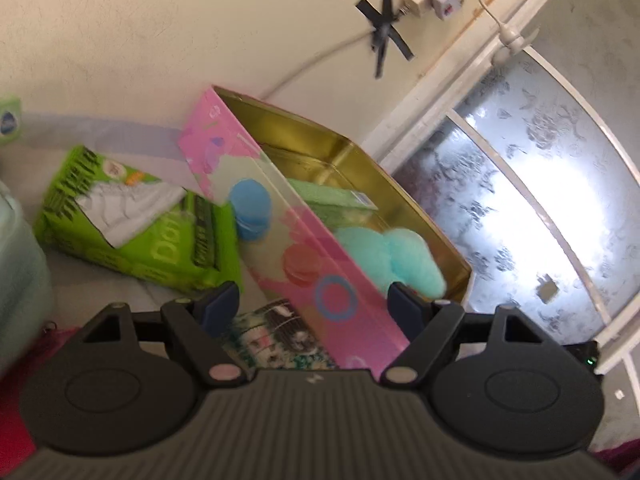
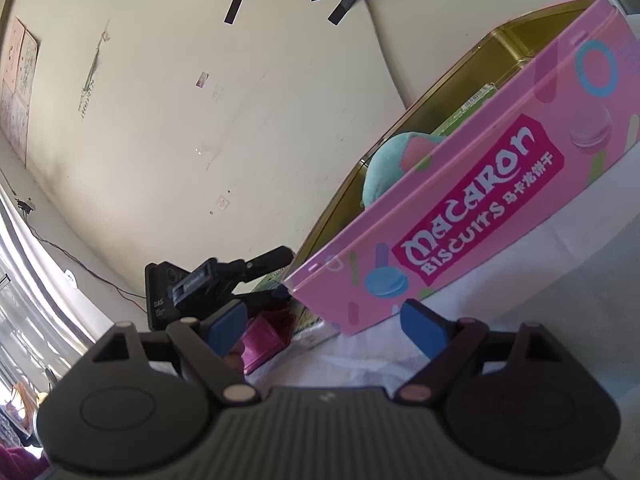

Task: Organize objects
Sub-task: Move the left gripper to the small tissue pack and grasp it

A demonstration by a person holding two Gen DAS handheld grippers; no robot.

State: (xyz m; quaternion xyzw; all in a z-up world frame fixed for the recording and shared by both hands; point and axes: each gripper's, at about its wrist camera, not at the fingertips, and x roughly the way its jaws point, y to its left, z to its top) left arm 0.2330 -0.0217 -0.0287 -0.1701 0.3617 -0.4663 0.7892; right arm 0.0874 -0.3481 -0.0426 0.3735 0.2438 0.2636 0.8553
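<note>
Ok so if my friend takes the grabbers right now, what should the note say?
Left gripper: open, astride a wall of the pink biscuit tin, not clearly gripping.
Right gripper: open, empty, facing the tin's long side.
Done: teal plush and green box are in the tin.
To do: green tissue pack lies outside, beside the tin; it probably goes in next.

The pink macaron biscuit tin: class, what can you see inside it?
Inside the pink tin lie a fluffy turquoise item and a green packet. The tin's near wall hides whatever sits lower down.
</note>
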